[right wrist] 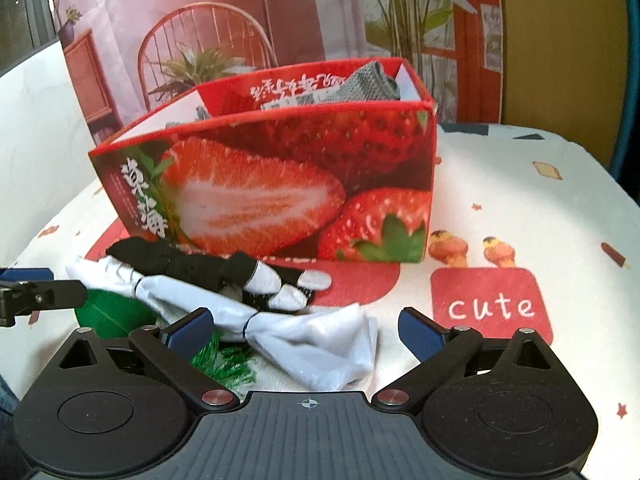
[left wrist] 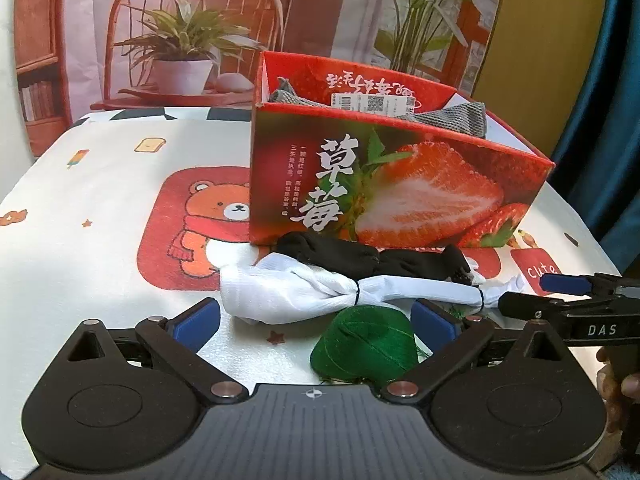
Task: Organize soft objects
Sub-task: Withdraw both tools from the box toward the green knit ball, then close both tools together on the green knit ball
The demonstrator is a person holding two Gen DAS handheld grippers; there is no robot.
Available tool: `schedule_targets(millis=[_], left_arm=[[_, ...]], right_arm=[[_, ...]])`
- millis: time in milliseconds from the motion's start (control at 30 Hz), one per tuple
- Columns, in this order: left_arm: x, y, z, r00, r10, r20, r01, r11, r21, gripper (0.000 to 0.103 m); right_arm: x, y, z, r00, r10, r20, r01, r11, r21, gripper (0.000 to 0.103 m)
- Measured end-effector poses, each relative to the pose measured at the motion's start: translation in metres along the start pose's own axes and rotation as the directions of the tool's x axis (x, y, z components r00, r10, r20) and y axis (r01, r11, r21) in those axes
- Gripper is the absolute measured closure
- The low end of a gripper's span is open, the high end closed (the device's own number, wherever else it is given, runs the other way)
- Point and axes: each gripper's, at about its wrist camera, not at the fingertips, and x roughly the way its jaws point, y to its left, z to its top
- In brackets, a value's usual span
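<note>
A red strawberry box (left wrist: 396, 188) stands on the table and holds a grey knit cloth (left wrist: 452, 118); it also shows in the right wrist view (right wrist: 280, 192). In front of it lie a black-and-white sock (left wrist: 360, 256), a tied white cloth bundle (left wrist: 320, 292) and a green pom-pom (left wrist: 364, 344). My left gripper (left wrist: 316, 316) is open, its fingers either side of the pom-pom and the white bundle. My right gripper (right wrist: 306, 326) is open around the white cloth's loose end (right wrist: 332, 344). The sock (right wrist: 224, 270) and pom-pom (right wrist: 112, 316) also show there.
The table carries a white cloth (left wrist: 100, 184) printed with a bear and a red "cute" patch (right wrist: 492, 308). A printed backdrop with a chair and plants (left wrist: 188, 48) hangs behind. My right gripper's fingers (left wrist: 560, 300) enter the left view from the right.
</note>
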Motion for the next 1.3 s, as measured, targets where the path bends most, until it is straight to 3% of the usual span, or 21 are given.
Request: schedule_targets(millis=[200, 300, 367, 533, 633, 833, 1033, 1167, 1300], left_arm=[[0.0, -0.001, -0.001, 1.0, -0.031, -0.001, 0.031, 1.0, -0.001, 0.016], [0.002, -0.002, -0.002, 0.998, -0.066, -0.013, 0.066, 0.998, -0.001, 0.031], [0.005, -0.002, -0.004, 0.995, -0.09, -0.032, 0.09, 0.996, -0.011, 0.047], [0.012, -0.002, -0.007, 0.982, -0.176, -0.061, 0.173, 0.983, -0.055, 0.059], [0.016, -0.003, -0.007, 0.981, -0.181, -0.067, 0.177, 0.982, -0.068, 0.059], [0.033, 0.001, -0.003, 0.958, -0.27, -0.099, 0.248, 0.95, -0.19, 0.059], [0.043, -0.017, -0.001, 0.946, -0.302, -0.114, 0.283, 0.946, -0.16, 0.059], [0.043, -0.02, -0.002, 0.945, -0.307, -0.113, 0.288, 0.945, -0.156, 0.059], [0.043, -0.018, -0.004, 0.943, -0.315, -0.11, 0.294, 0.94, -0.172, 0.059]], right_arm=[[0.0, 0.004, -0.002, 1.0, 0.006, -0.003, -0.006, 1.0, -0.017, 0.009], [-0.001, 0.007, -0.002, 1.0, 0.012, 0.006, -0.012, 1.0, -0.027, 0.01], [-0.003, 0.01, -0.001, 1.0, 0.015, 0.014, -0.014, 0.999, -0.035, 0.011], [-0.006, 0.016, -0.001, 0.999, 0.043, 0.02, -0.042, 0.998, -0.055, 0.018], [-0.004, 0.021, -0.004, 0.997, 0.071, 0.002, -0.071, 0.995, -0.074, 0.021], [-0.001, 0.036, -0.01, 0.992, 0.12, -0.031, -0.123, 0.985, -0.12, 0.022], [-0.002, 0.045, -0.01, 0.993, 0.118, -0.024, -0.12, 0.98, -0.161, 0.023], [-0.009, 0.046, -0.008, 0.995, 0.095, 0.027, -0.088, 0.976, -0.198, 0.027], [-0.01, 0.049, -0.006, 0.991, 0.132, 0.022, -0.124, 0.969, -0.216, 0.028]])
